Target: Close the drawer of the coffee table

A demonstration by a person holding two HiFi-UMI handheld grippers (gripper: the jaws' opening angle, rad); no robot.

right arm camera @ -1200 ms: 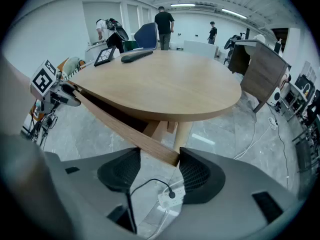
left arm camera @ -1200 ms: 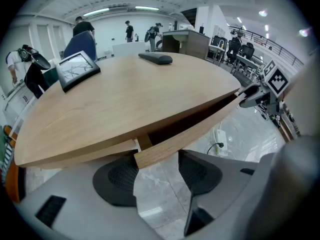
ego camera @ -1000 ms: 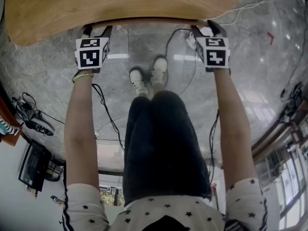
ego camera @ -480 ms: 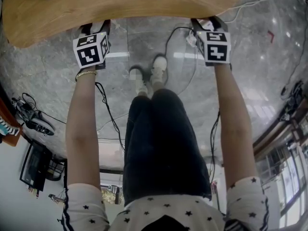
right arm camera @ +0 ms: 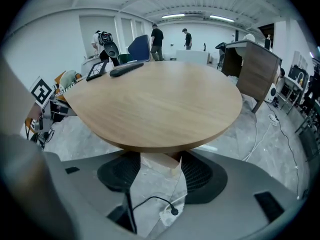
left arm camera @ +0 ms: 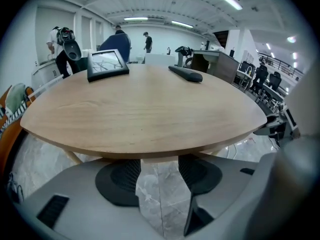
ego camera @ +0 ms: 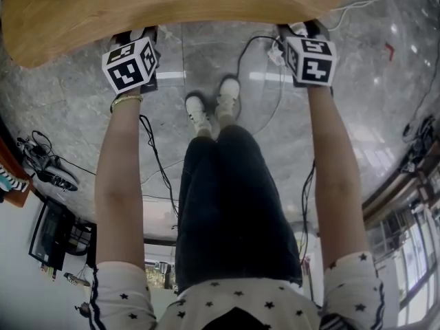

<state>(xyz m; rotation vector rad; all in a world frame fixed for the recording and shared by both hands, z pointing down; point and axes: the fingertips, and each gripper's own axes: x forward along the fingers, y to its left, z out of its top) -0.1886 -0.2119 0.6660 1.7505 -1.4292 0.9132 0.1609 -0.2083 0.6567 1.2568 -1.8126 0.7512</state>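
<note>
- Both tongs have slid a little further in under the near edge of the coffee table (ego camera: 179, 2) than a second ago, and the left marker cube has tilted.
- Left tongs (ego camera: 136, 34) sit at the near edge toward its left end. Their jaws stand apart, with only marble floor (left arm camera: 157, 194) showing between them.
- Right tongs (ego camera: 301, 27) sit at the same edge toward its right end, well apart from the left ones. Their jaws are also spread and grip nothing. Through the gap show the floor, a black cable (right arm camera: 150, 201) and a pale wooden part under the tabletop.
- Between the two tongs the drawer (ego camera: 213, 24) lies tucked beneath the near edge, showing only as a thin dark strip that is narrower than it was a second ago.
- Near the far edge of the tabletop lie a dark framed panel (left arm camera: 106, 65) and a black remote (left arm camera: 185, 74), apart from each other.
- White shoes (ego camera: 213, 105) stand on the floor just short of the near edge.
</note>
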